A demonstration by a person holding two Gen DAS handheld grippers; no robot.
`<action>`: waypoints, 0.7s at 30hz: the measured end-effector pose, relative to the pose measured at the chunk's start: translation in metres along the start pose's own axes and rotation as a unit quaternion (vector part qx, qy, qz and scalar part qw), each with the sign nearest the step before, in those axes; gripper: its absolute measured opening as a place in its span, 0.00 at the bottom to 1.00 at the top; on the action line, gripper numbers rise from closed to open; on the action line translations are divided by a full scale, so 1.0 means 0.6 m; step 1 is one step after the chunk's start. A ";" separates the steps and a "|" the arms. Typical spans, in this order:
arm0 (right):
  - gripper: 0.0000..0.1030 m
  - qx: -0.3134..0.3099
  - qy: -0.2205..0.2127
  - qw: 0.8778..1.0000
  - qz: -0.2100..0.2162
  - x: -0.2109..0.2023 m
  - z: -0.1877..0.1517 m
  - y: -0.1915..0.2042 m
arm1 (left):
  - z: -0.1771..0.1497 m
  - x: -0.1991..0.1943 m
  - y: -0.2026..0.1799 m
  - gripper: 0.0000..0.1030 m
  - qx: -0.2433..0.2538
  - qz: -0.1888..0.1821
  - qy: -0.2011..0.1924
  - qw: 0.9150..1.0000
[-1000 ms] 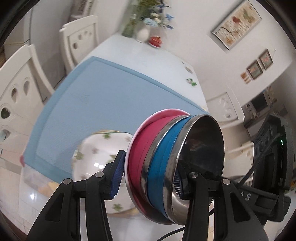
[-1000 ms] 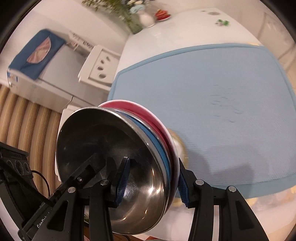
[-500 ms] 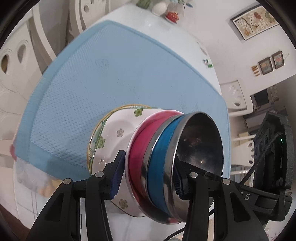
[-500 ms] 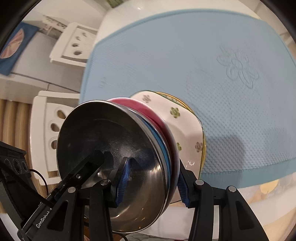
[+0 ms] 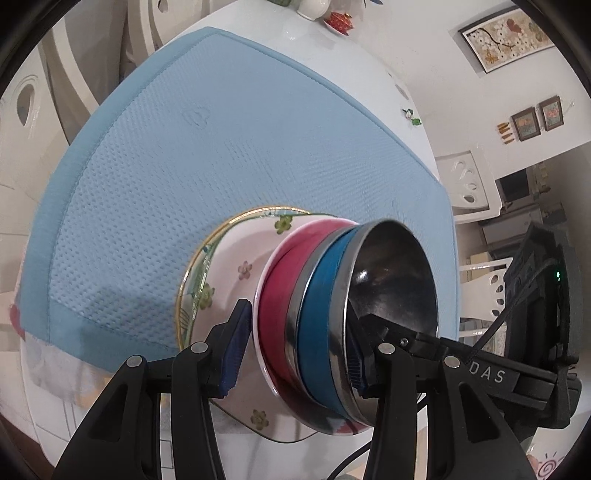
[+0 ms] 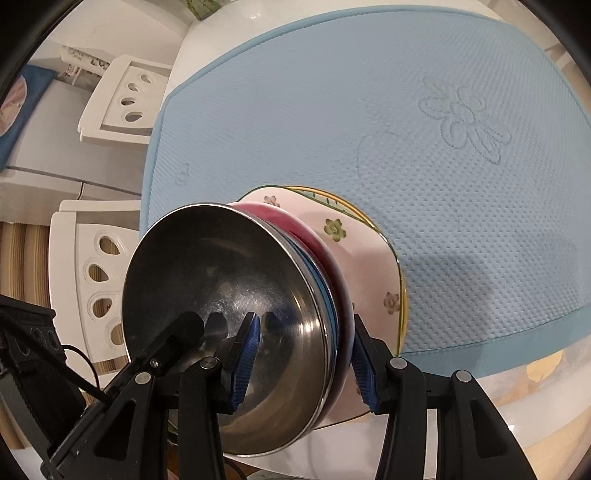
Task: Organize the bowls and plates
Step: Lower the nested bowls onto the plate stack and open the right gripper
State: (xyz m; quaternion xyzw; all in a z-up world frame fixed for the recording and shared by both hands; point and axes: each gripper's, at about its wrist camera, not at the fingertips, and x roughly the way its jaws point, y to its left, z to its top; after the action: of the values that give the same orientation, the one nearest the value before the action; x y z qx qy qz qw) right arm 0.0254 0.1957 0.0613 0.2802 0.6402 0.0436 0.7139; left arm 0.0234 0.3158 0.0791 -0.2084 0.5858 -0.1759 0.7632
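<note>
A nested stack of bowls, red (image 5: 280,280) outside, then blue (image 5: 321,295), with a steel inside (image 5: 391,280), is held on edge between both grippers. My left gripper (image 5: 295,358) is shut on one side of its rim. My right gripper (image 6: 304,369) is shut on the opposite side, one pad inside the steel bowl (image 6: 221,288). Directly behind the stack lies a white floral plate (image 5: 236,266) (image 6: 369,258) on a round gold-rimmed plate (image 5: 192,280) (image 6: 354,210). I cannot tell whether the stack touches the floral plate.
The plates lie at the near edge of a blue textured mat (image 5: 221,147) (image 6: 406,110) on a white table. White chairs (image 5: 22,103) (image 6: 122,99) stand beside the table. A vase and a small red dish (image 5: 338,18) sit at the far end.
Both grippers have come down with the bowl stack and tipped further downward. The floral plate, earlier below and to the side, now sits right behind the stack.
</note>
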 end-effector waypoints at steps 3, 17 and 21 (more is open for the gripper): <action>0.45 -0.001 -0.009 1.000 0.008 -0.009 -0.007 -0.002 | 0.000 -0.013 0.014 0.41 -0.004 -0.011 -0.006 1.000; 0.56 -0.113 -0.161 0.980 -0.024 -0.158 -0.096 0.041 | -0.035 -0.146 -0.051 0.44 0.118 0.057 -0.118 0.984; 0.57 -0.149 -0.223 0.962 -0.047 -0.197 -0.139 0.069 | -0.040 -0.176 -0.086 0.49 0.139 0.084 -0.159 0.974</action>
State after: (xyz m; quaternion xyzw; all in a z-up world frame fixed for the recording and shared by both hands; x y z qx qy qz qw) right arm -0.0615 0.2092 0.1830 0.1432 0.4638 0.0410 0.8733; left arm -0.0280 0.3232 0.1875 -0.0757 0.4422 -0.1556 0.8801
